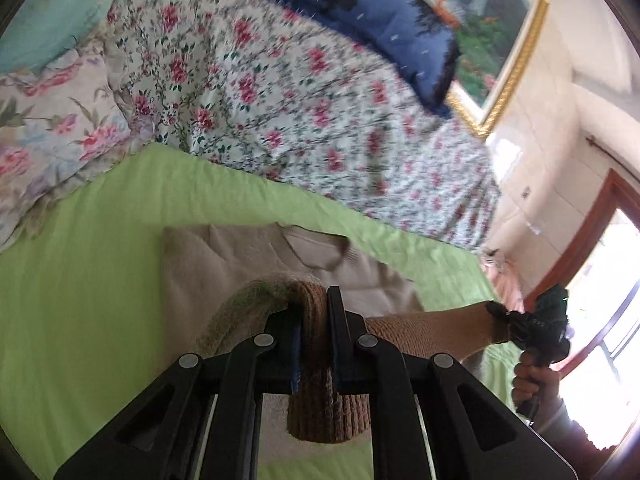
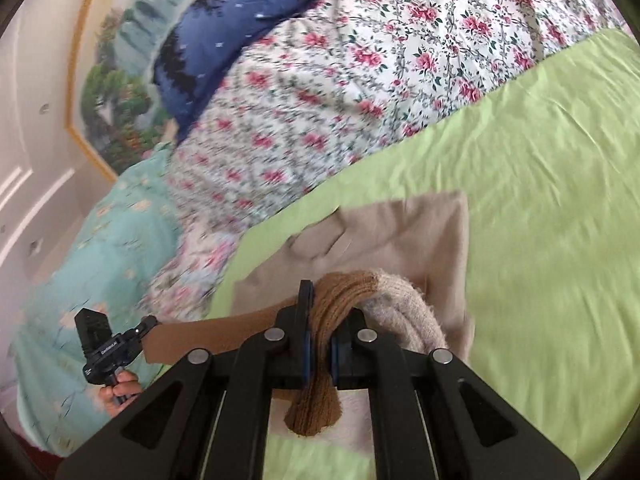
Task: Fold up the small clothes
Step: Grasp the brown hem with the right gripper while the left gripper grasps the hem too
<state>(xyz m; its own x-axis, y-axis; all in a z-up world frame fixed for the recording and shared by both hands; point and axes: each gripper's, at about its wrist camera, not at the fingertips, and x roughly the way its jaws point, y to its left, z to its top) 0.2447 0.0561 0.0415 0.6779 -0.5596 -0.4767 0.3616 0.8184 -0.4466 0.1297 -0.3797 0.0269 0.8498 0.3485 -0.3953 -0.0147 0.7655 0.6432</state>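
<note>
Brown ribbed hem sits clenched in the left claw; the right claw grips its other end, stretched above the beige sweater on the green bedsheet.

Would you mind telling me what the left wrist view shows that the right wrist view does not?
Only the left wrist view shows the window and the right gripper pinching the brown hem. Only the right wrist view shows the left gripper from outside, with the teal quilt behind it. Both show the beige sweater on the green sheet, each gripper shut on its ribbed hem, the floral quilt and the blue pillow.
</note>
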